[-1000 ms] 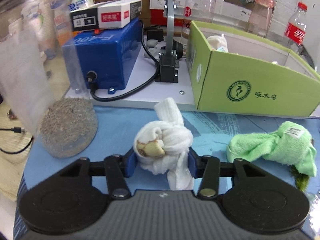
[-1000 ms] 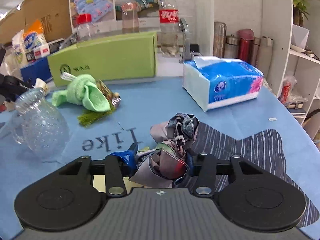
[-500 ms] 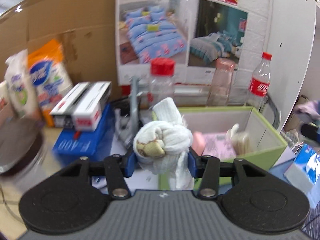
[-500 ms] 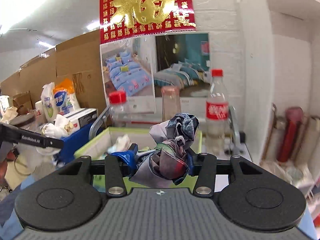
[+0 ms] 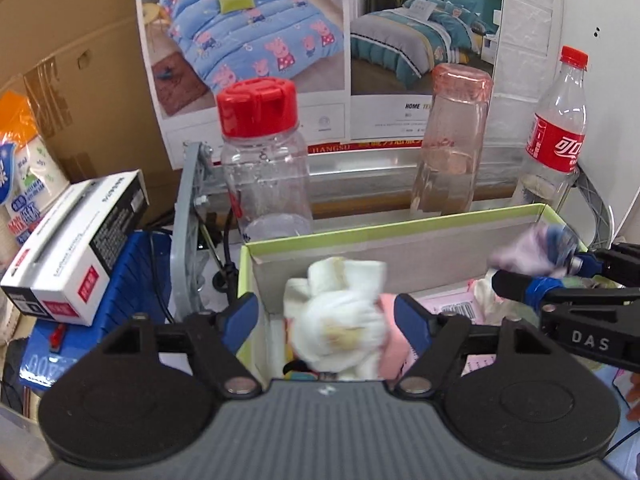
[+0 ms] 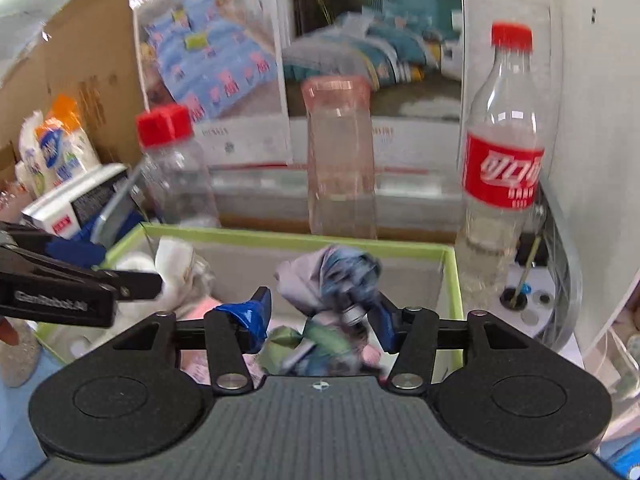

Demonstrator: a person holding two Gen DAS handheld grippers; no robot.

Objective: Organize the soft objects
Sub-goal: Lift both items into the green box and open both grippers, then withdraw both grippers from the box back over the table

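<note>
Green box (image 5: 400, 230) before clear bottles (image 5: 266, 160), bedding posters (image 5: 248, 40), possibly cardboard wall (image 5: 68, 72)

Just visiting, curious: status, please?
Left gripper open, white sock bundle dropping. Right gripper open over green box. Nothing blocking.

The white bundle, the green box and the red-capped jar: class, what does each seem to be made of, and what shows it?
White bundle: soft knit cloth, probably cotton; matte, fuzzy, knotted folds.
Green box: cardboard; matte green outside, grey raw board inside, thin folded walls.
Red-capped jar: clear plastic, likely; glossy and see-through, with an opaque red plastic lid.
</note>
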